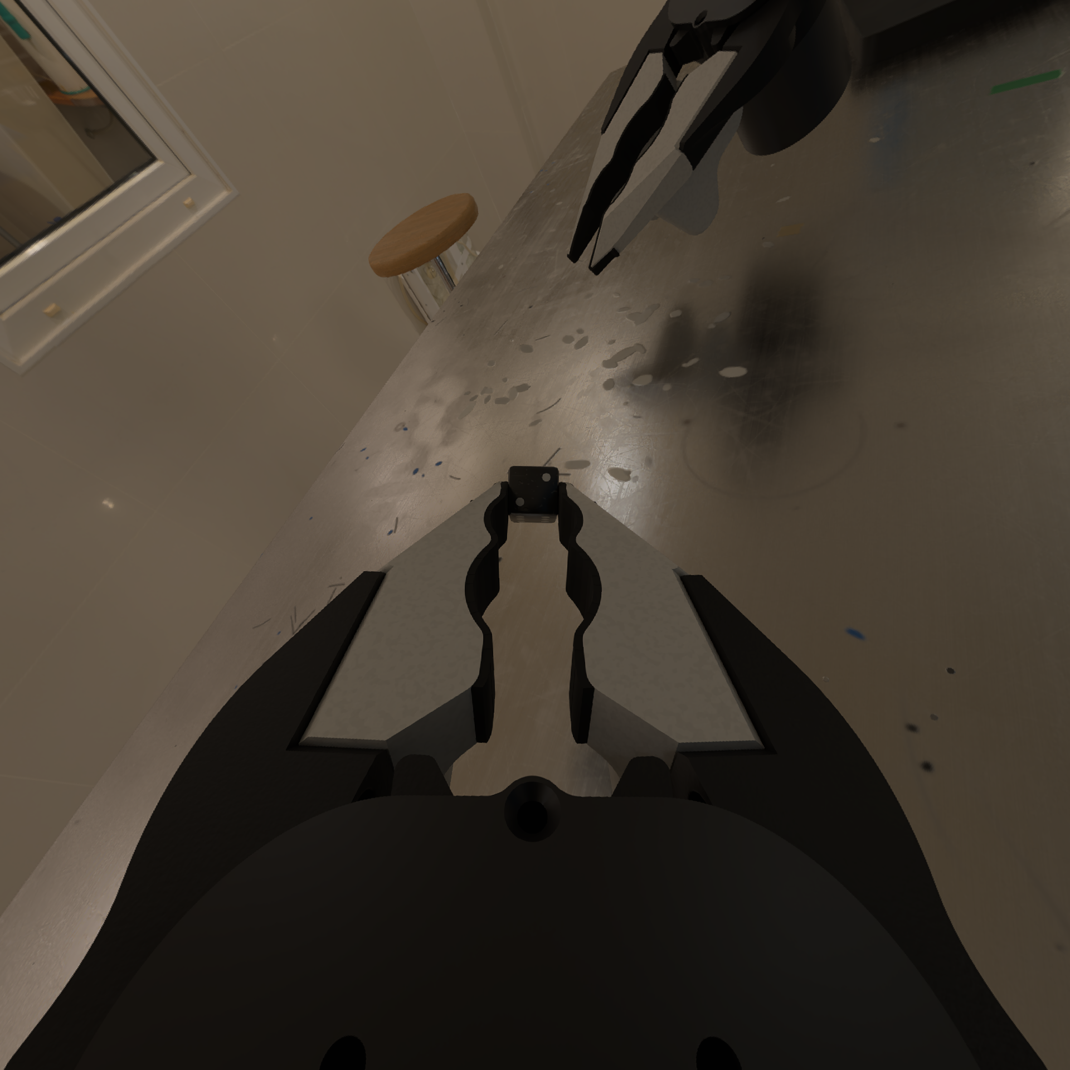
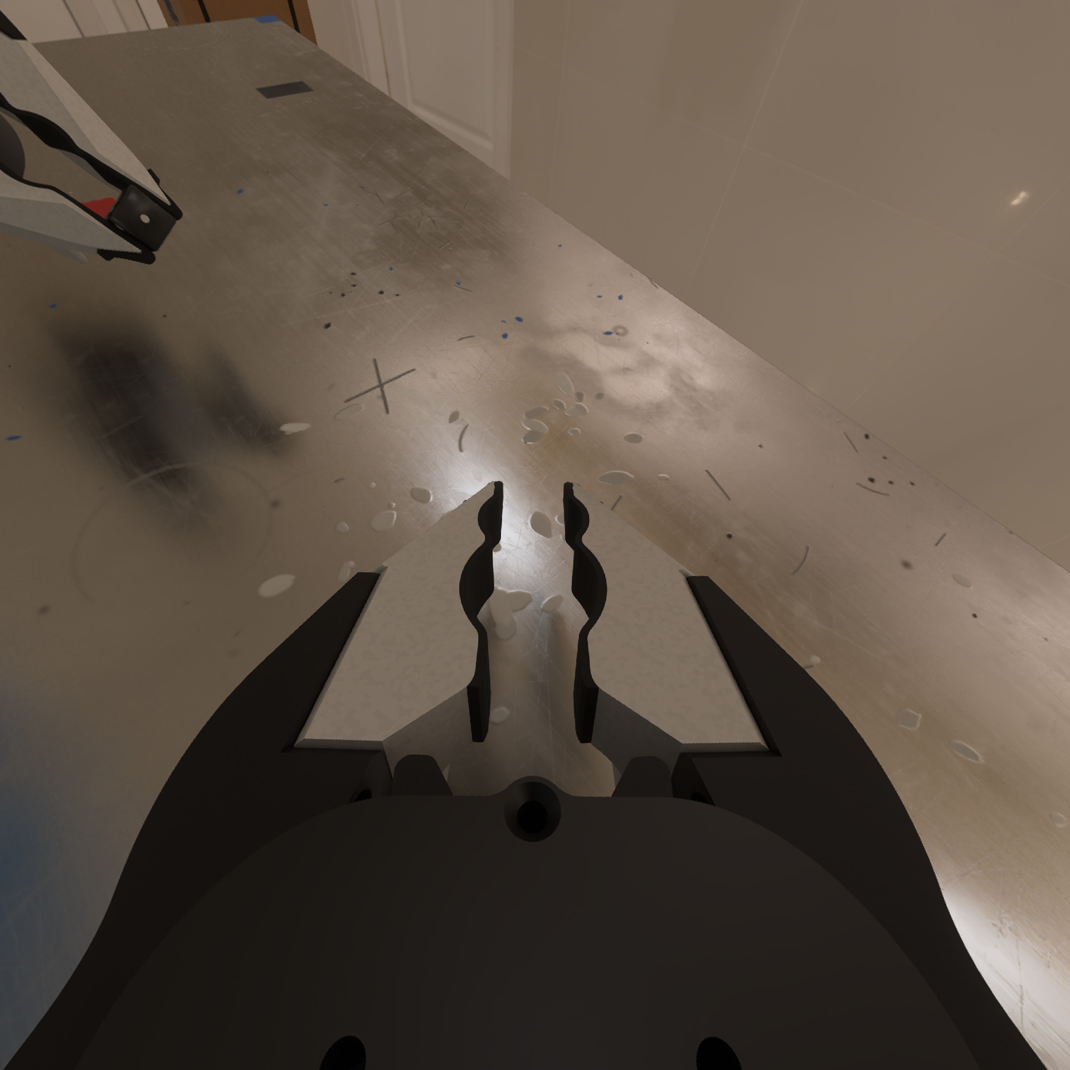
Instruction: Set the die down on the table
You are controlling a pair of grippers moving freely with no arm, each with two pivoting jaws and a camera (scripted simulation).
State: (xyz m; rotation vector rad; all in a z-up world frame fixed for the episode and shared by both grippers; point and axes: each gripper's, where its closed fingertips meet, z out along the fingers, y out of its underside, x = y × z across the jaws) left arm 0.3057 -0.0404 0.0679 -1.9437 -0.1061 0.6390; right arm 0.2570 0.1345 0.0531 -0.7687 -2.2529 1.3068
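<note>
A small black die (image 1: 533, 490) with white pips sits between the fingertips of my left gripper (image 1: 533, 492), which is shut on it and holds it above the scratched metal table (image 1: 724, 521). In the right wrist view the same die (image 2: 140, 220) shows at the upper left, held off the table in the left gripper (image 2: 134, 226). My right gripper (image 2: 532, 489) is open and empty above the table. It also shows in the left wrist view (image 1: 587, 260) at the top, apart from the die.
A round wooden stool (image 1: 424, 242) stands beyond the table's far edge. The table (image 2: 405, 260) is speckled with white and blue paint spots. A white-framed window (image 1: 87, 191) is in the wall. A white door (image 2: 451, 75) is behind the table.
</note>
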